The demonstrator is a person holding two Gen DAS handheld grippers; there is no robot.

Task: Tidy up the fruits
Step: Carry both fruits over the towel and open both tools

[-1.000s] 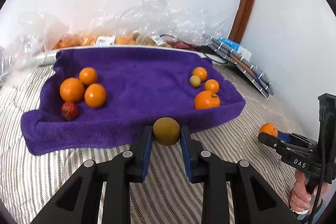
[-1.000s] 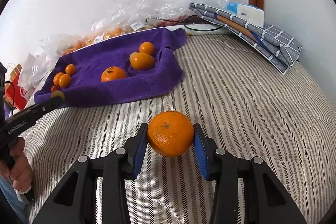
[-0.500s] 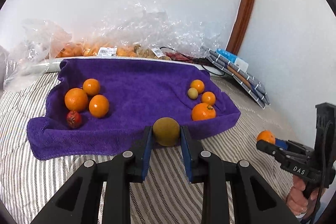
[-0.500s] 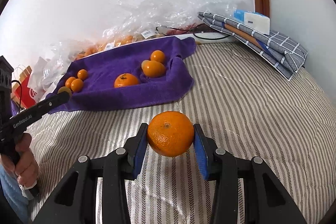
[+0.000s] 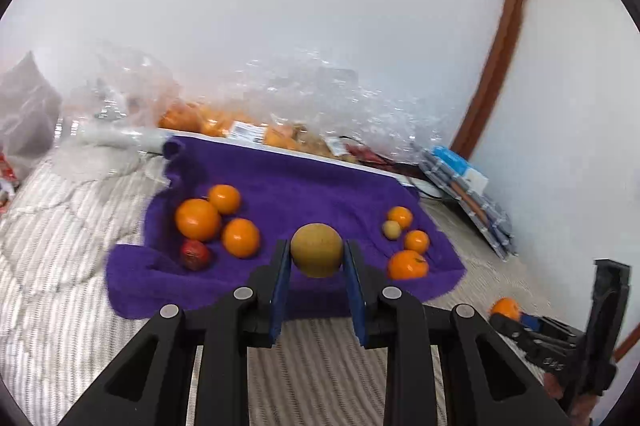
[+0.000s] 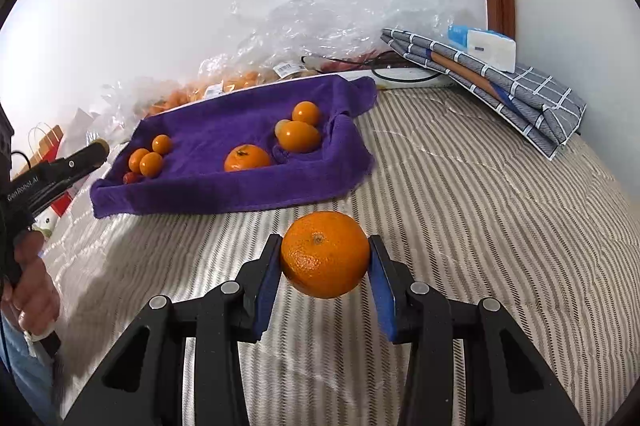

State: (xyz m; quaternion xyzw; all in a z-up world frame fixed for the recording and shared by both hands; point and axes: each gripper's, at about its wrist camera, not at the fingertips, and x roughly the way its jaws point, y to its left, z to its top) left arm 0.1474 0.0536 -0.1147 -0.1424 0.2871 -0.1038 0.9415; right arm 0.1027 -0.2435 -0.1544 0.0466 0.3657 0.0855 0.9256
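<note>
On my left wrist view, my left gripper (image 5: 316, 258) is clamped on a round tan-brown fruit (image 5: 316, 249), held in the air over the near edge of the purple towel (image 5: 304, 202). On the towel, a cluster of three oranges (image 5: 197, 219) and one small red fruit (image 5: 195, 254) sits at ten o'clock from the held fruit; a second group of oranges with one small pale fruit (image 5: 391, 228) lies at three o'clock. This picture is smeared, so I judge depth poorly; if I let go too near the towel's front edge, the round fruit could roll off onto the striped bedding (image 5: 60, 306).

On my right wrist view, my right gripper (image 6: 325, 258) pinches a large orange (image 6: 325, 253) between its blue pads (image 6: 267, 286), above the bedding with the towel at eleven o'clock, well apart. The towel is rumpled; setting the orange down on a fold may send it into its neighbours and scatter the groups.
</note>
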